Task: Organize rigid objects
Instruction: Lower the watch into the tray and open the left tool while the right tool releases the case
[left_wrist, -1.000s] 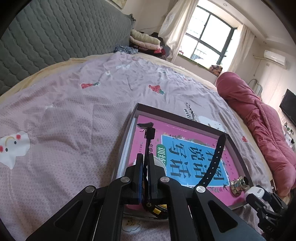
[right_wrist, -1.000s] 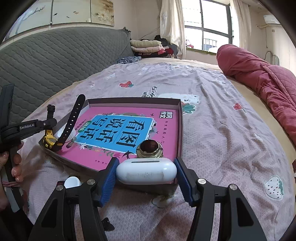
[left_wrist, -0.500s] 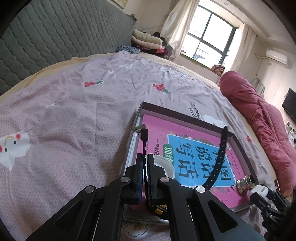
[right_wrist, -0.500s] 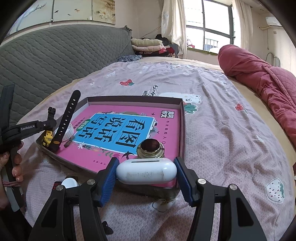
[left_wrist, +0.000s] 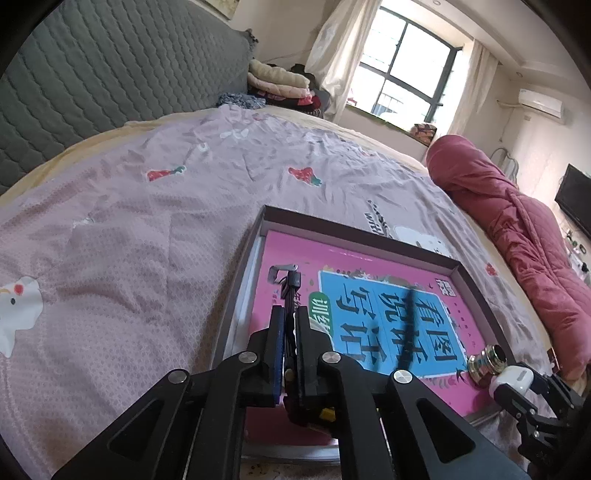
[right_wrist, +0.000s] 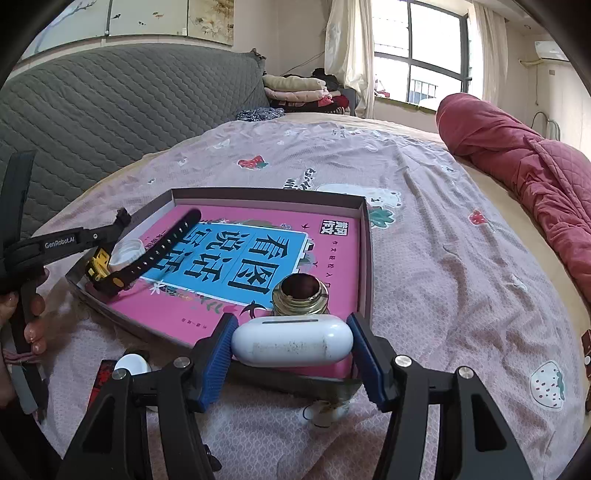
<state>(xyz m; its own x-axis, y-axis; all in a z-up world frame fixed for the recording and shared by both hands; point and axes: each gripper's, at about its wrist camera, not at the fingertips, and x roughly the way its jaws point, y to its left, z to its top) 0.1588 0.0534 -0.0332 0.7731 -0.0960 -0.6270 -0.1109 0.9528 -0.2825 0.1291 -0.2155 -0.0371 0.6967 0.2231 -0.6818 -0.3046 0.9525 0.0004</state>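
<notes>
Watch (right_wrist: 147, 254), black-strapped with a yellow case, hangs over the near-left corner of the shallow box (right_wrist: 364, 258), its buckle end pinched between the left gripper (left_wrist: 290, 332) jaws, which are just starting to open. Beyond it, a white lid (right_wrist: 125, 251) sits in the same corner. White earbud case (right_wrist: 291, 341) is clamped end to end between the right gripper (right_wrist: 291, 350) jaws at the box's near edge, just beside a brass ring (right_wrist: 299, 295) lying on the pink book (right_wrist: 258, 258). Risk: the loosening jaws could drop the watch onto the rim, spilling it to the bed (right_wrist: 443, 258)
</notes>
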